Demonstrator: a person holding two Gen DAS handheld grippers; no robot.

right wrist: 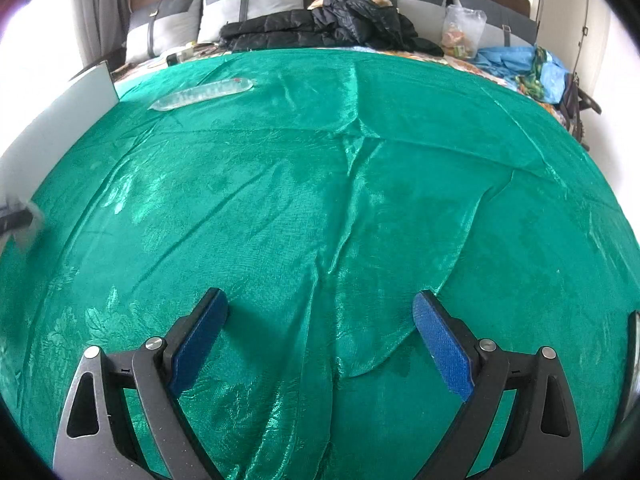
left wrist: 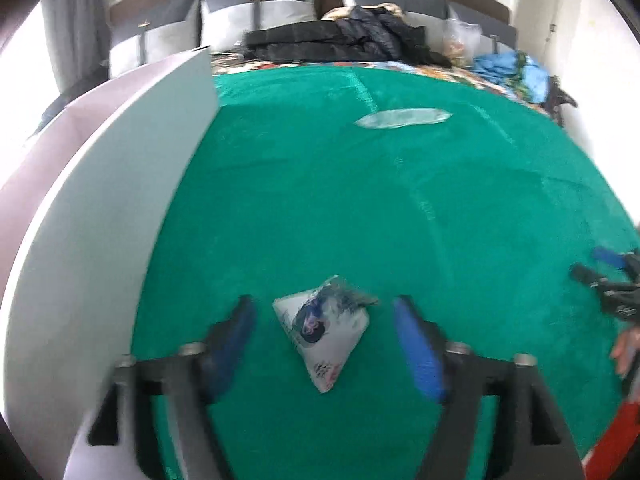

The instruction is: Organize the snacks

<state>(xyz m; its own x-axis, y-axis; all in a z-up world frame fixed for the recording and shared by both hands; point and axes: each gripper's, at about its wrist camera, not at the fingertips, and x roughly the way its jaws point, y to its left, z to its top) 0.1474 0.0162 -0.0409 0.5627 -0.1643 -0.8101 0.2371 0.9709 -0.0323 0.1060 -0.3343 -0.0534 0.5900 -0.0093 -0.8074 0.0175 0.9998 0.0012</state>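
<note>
We saw the left gripper (left wrist: 323,322) with its jaws spread wide, blue pads (left wrist: 418,354) on either side of a small white snack packet (left wrist: 326,330). The packet lay flat on the green cloth (left wrist: 360,208), in the gap between the fingers but touching neither one, so nothing was gripped. The left view was motion-blurred, so the print on the packet was unreadable; we could make out only a dark round patch on white.

To the left of that gripper stood a pale grey box wall (left wrist: 132,184), rising from the cloth edge; its inside was hidden from us. A long clear plastic packet (left wrist: 404,118) lay further up the cloth, well apart from the snack packet. In the right wrist view the same clear packet (right wrist: 204,94) sat near the box wall (right wrist: 60,120), upper left.

The right gripper (right wrist: 320,310) was also wide open and held nothing, fingers over bare wrinkled cloth (right wrist: 360,184). We caught it at the right edge of the left view too (left wrist: 604,276), with a bit of a hand below it (left wrist: 626,350).

At the far end of the bed we noted grey pillows (right wrist: 252,4), a heap of black jackets (right wrist: 332,26), a clear bag with packets inside (right wrist: 462,32) and blue fabric (right wrist: 516,64).
</note>
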